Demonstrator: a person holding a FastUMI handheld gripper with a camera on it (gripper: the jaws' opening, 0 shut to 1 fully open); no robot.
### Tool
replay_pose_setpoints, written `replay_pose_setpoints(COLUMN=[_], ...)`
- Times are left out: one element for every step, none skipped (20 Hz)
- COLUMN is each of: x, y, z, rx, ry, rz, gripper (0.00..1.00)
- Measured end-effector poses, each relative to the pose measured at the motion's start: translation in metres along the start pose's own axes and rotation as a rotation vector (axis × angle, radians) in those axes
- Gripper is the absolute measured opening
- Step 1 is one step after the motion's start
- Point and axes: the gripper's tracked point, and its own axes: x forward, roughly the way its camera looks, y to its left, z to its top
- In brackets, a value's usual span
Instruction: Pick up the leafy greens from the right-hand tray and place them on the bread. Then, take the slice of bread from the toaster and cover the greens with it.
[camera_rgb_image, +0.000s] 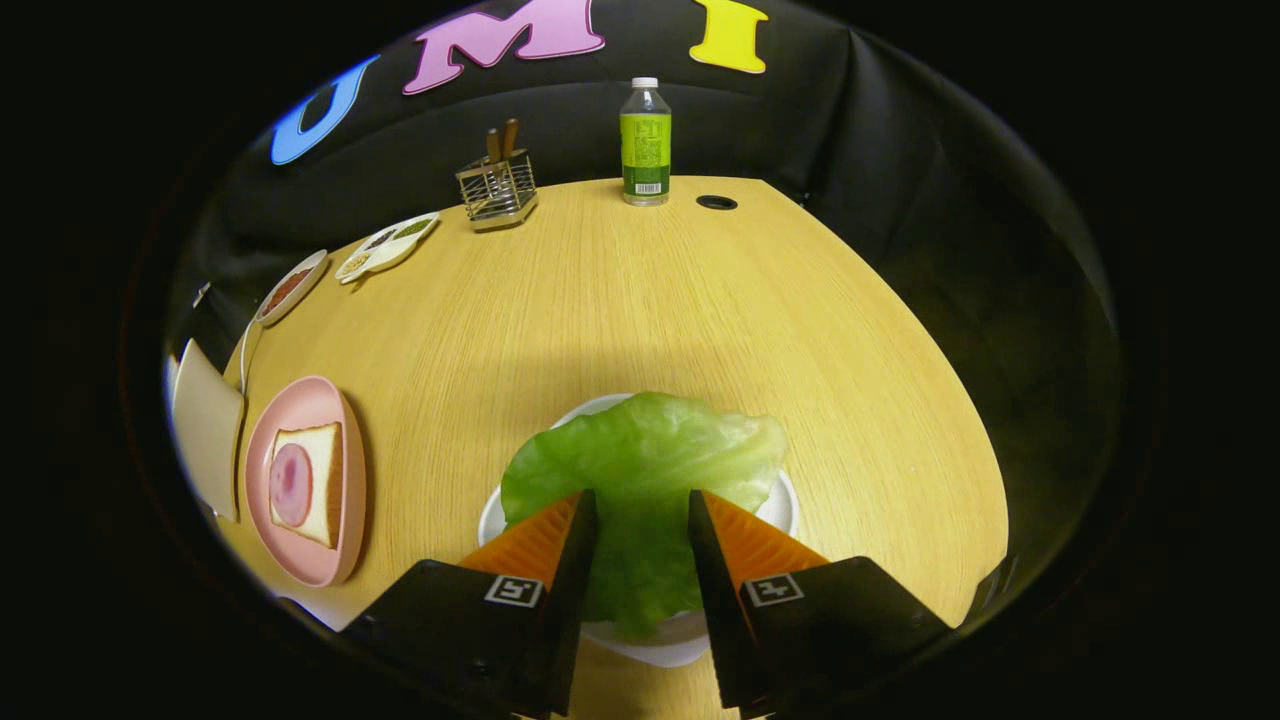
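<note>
Lettuce (640, 470) lies draped over the white tray (785, 515), and my claw (640, 520) hangs right above it with its two fingers spread, the leaf's middle showing in the gap between them. Nothing is pinched yet, as far as I can tell; I cannot say whether the fingertips already touch the leaf.

I judge this to be the grasp step. To do it well I would lower straight down until both tips reach the leaf near its thick central fold, then press the fingers together gently so the soft green bunches instead of tearing. Taking the leaf near its middle should keep it from flopping to one side on the way over.

Off to the left, well apart from the tray, sits the pink plate (350, 470) holding the bread (320, 480) with a round slice of ham (291, 485) on it. That is where the leaf goes, so I would lift clear of the tabletop (640, 300) before swinging left
</note>
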Motion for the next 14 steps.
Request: replay_pose_setpoints(x=[0.002, 0.001, 0.002, 0.001, 0.002, 0.0, 0.001, 0.0, -0.003, -0.009, -0.016, -0.023, -0.03, -0.038], y=[-0.001, 0.0, 0.0, 0.0, 0.0, 0.0, 0.001, 0.001, 0.001, -0.001, -0.003, -0.005, -0.005, -0.004], z=[0.0, 0.0, 0.0, 0.0, 0.0, 0.001, 0.002, 0.002, 0.003, 0.009, 0.018, 0.026, 0.032, 0.037], rx=[-0.001, -0.002, -0.001, 0.003, 0.007, 0.025, 0.05, 0.08, 0.111, 0.14, 0.155, 0.146, 0.13, 0.116], ry=[0.0, 0.0, -0.001, 0.002, 0.006, 0.015, 0.025, 0.043, 0.055, 0.05, 0.028, 0.009, -0.003, -0.014], rz=[0.0, 0.004, 0.007, 0.015, 0.027, 0.045, 0.069, 0.091, 0.108, 0.109, 0.105, 0.096, 0.093, 0.091], gripper=[0.49, 0.41, 0.3, 0.24, 0.19, 0.14, 0.1, 0.08, 0.06, 0.06, 0.06, 0.06, 0.05, 0.05])
